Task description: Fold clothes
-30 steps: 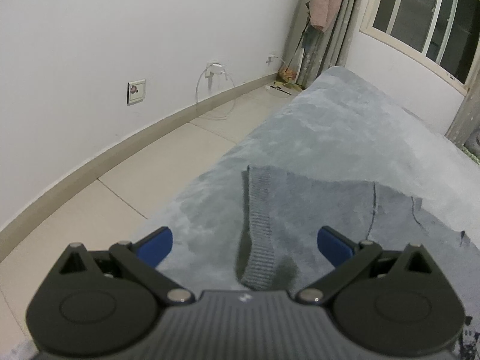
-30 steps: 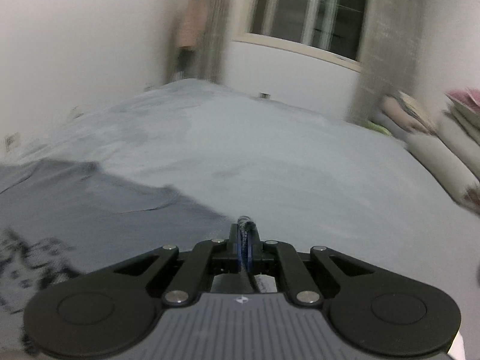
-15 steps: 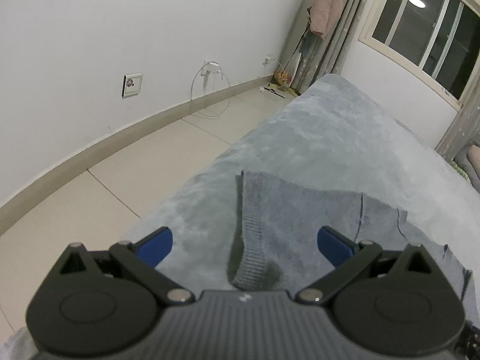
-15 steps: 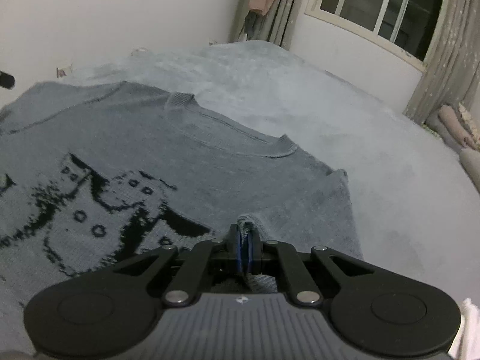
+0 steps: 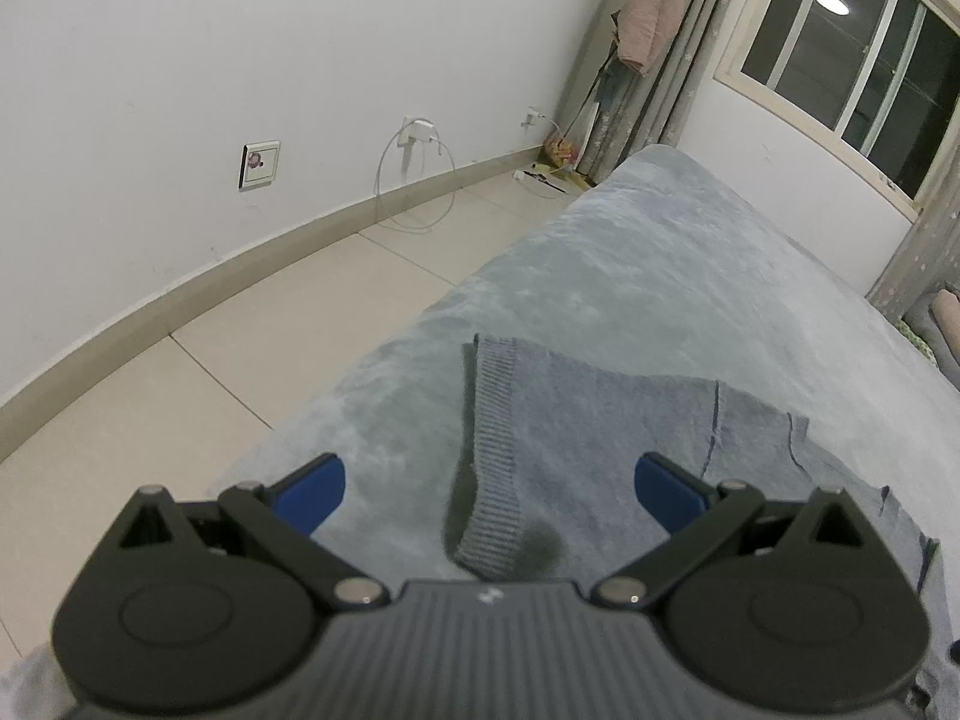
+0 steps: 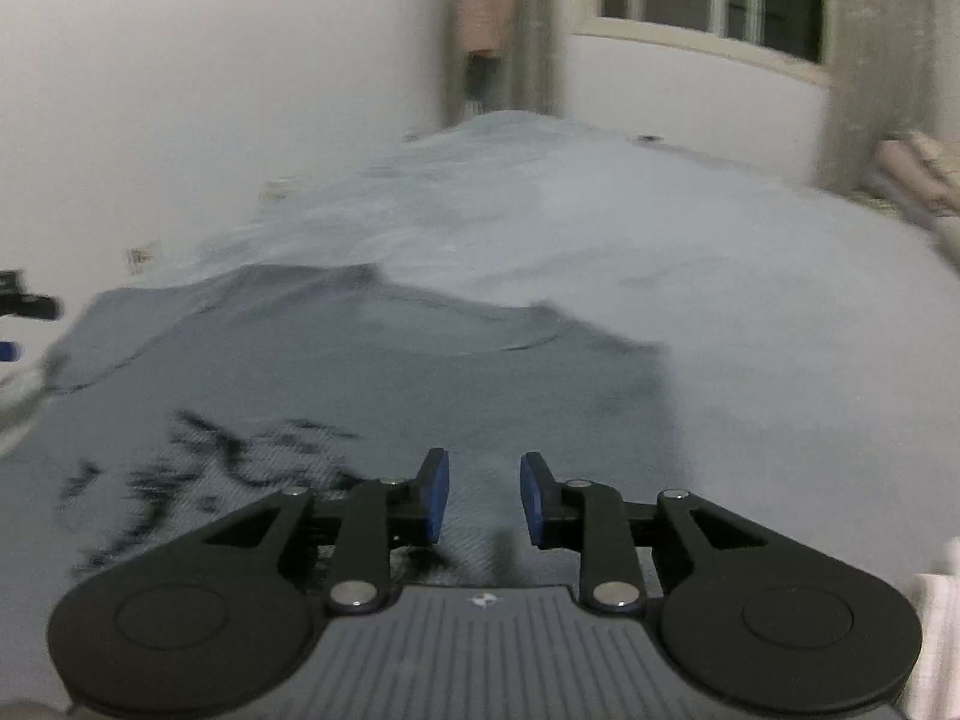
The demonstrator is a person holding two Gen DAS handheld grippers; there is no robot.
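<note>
A grey knitted sweater [image 6: 420, 378] with a black pattern [image 6: 198, 468] lies flat on the blue-grey bed cover [image 6: 690, 240]. In the left wrist view its ribbed sleeve cuff [image 5: 486, 468] lies folded near the bed's left edge. My left gripper [image 5: 489, 486] hangs wide open above that cuff, with nothing between its blue pads. My right gripper [image 6: 484, 495] is open over the sweater's body, its pads a small way apart and empty. The right wrist view is blurred by motion. The left gripper's tip [image 6: 24, 306] shows at that view's left edge.
Tiled floor [image 5: 210, 372] runs along the bed's left side below a white wall with a socket [image 5: 259, 164] and a plugged-in charger cable [image 5: 414, 180]. Curtains, hanging clothes [image 5: 651, 6] and a window [image 5: 852, 66] stand at the far end. Pillows [image 6: 918, 174] lie at the right.
My right gripper has let go of the sweater fabric and opened, and it has swung over the garment. The left gripper stays open and has shifted only slightly over the cuff.
</note>
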